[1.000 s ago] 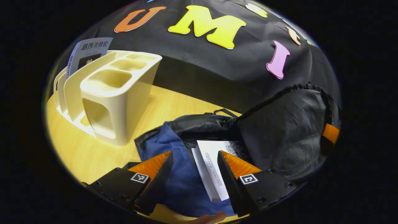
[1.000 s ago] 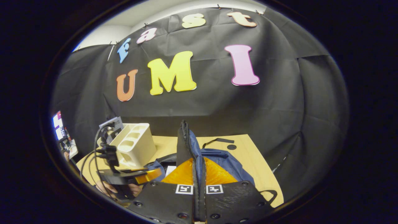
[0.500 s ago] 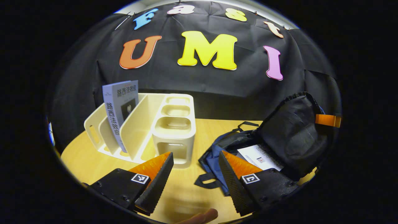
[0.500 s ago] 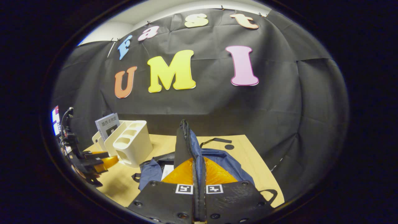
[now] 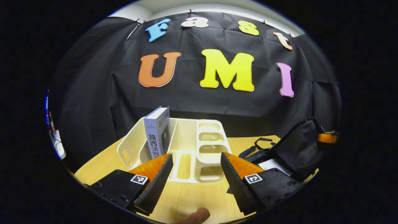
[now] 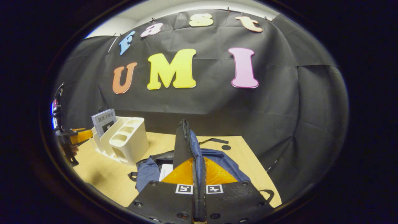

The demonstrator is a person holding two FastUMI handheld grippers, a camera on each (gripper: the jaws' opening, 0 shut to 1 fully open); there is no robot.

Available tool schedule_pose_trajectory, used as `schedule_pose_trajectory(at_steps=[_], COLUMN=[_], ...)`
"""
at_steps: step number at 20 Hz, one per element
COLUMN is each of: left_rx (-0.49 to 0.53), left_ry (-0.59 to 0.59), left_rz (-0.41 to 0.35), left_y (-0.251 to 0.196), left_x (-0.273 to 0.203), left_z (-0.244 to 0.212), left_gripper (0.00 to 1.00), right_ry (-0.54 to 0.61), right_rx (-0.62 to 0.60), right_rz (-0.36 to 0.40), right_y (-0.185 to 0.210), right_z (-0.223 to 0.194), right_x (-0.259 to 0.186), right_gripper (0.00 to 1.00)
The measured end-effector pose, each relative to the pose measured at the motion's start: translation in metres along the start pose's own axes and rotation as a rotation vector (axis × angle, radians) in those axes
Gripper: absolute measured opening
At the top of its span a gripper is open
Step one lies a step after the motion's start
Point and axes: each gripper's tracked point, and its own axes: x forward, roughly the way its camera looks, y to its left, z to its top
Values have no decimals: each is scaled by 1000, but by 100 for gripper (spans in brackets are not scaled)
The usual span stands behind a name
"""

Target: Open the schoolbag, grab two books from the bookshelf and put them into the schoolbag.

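Observation:
The cream bookshelf (image 5: 199, 146) stands on the wooden table straight ahead of my open left gripper (image 5: 194, 165), which holds nothing. One grey book (image 5: 157, 137) stands upright in its left slot. To the right lies the blue and black schoolbag (image 5: 292, 152), with a white book (image 5: 272, 164) inside. My right gripper (image 6: 199, 160) is shut on the bag's black flap (image 6: 182, 143) and holds it upright. From the right gripper view, the bag's blue body (image 6: 149, 172), the white book (image 6: 165, 170), the bookshelf (image 6: 124, 143) and the left gripper (image 6: 77, 137) lie to the left.
The bookshelf has several small cup compartments (image 5: 211, 140) on its right side. A black strap (image 6: 214, 140) and a small black disc (image 6: 226, 147) lie on the table (image 6: 252, 174) behind the bag. A person's fingertip (image 5: 194, 215) shows below the left gripper. Cables hang at the far left (image 5: 56, 140).
My left gripper drew back from the bag, leaving the white book inside, and swung left to face the bookshelf. The right gripper kept the flap held up.

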Motion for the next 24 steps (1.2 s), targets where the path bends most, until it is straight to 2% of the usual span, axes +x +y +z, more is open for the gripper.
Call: schedule_pose_trajectory(at_steps=[3, 6, 11, 15, 17, 20, 21, 22, 24], left_rx=[25, 23, 33, 114, 150, 174, 173, 182, 213], left_ry=[-17, -16, 84, 121, 161, 248, 293, 332, 379], left_rz=[65, 78, 73, 105, 119, 96, 85, 88, 115], left_y=[38, 58, 77, 91, 89, 84, 80, 79, 85], left_x=[12, 31, 69, 102, 118, 140, 146, 151, 165], left_z=[22, 42, 55, 80, 87, 79, 74, 68, 62], left_gripper=[97, 96, 96, 95, 94, 94, 89, 94, 90], right_ry=[-1, -4, -5, -1, 0, 4, 0, -2, 2], right_rx=[-11, -38, -50, -43, -40, -30, -32, -33, -21], right_rz=[0, 1, 17, 31, 39, 53, 62, 68, 81], right_y=[8, 14, 19, 17, 17, 16, 18, 16, 13], right_z=[0, 0, 3, -1, -2, -2, -1, -1, -5], right_x=[-1, -3, -2, -2, -1, 0, 0, 1, 4], right_gripper=[1, 0, 1, 1, 1, 1, 1, 1, 1])
